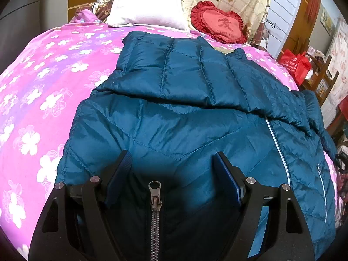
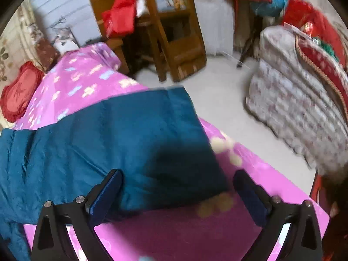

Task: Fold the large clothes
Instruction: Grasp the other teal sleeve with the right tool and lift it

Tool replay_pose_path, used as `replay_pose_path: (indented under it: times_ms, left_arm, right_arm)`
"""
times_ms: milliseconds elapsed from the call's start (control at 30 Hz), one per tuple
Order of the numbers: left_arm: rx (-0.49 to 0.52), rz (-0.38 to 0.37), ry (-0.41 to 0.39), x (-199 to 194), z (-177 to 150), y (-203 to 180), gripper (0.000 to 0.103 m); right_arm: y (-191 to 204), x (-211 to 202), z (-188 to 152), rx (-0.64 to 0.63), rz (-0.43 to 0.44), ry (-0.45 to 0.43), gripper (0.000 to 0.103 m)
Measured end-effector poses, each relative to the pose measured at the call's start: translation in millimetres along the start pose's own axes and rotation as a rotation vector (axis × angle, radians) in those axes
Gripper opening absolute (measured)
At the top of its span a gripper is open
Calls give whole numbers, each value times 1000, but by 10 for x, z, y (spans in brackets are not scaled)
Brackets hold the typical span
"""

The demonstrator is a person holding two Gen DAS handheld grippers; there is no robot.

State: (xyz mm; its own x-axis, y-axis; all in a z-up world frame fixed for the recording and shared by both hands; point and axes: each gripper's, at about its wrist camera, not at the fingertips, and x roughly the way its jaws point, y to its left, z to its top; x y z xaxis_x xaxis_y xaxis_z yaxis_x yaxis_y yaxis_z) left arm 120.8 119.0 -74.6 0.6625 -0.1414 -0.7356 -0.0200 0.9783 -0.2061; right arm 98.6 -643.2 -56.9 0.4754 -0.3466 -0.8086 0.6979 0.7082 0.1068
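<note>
My left gripper (image 1: 171, 163), jaws wide, hovers over the jacket (image 1: 174, 113) at its zipper (image 1: 154, 206), six o'clock; my right gripper (image 2: 177, 182), jaws wide, straddles its sleeve (image 2: 130, 134) for folding.

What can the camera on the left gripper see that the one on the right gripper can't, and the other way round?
Only the left wrist view shows the white pillow at the head of the bed, the jacket's metal zipper pull and its folded-over quilted upper part.

Only the right wrist view shows the pale floor, the wooden furniture and a bundled patterned quilt.

Both show the teal puffer jacket on the pink flowered bedspread, the red heart cushion, and an open gripper, left gripper and right gripper.
</note>
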Motion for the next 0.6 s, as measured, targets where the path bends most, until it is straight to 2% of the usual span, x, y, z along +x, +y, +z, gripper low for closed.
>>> replay_pose_path:
  times_ms: [100,167,200,300,333,367,433,600]
  left_arm:
    - [-2,-1,-1,-1,1,6,78]
    - [-2,0,-2,0,0,5,78]
    - [-3,-1,-2,0,1,5,78]
    - [-3,-1,-1,6,2,0,78]
    - [-3,-1,-1,4,2,5,78]
    - [-3,-1,-1,4,2,5,78]
    - [-4,-2,-2,4,2,5,78]
    - [-4,-3,-2,6,3,6,78]
  right_arm:
    - [193,56,-29,-101,-27,19,103]
    - [199,56,-37,-103,-25,22,101]
    - [179,40,-42,-97,-17,14,94]
    - [137,-60,-82,-95,61,-48,48]
    - [152,-86,-111,-106,80,-59,37]
    - [183,-103,-126,-118,93,-67,33]
    - [258,-212,-154,-142,120,-118,30]
    - [500,-558,-175,-178,124,-235,28]
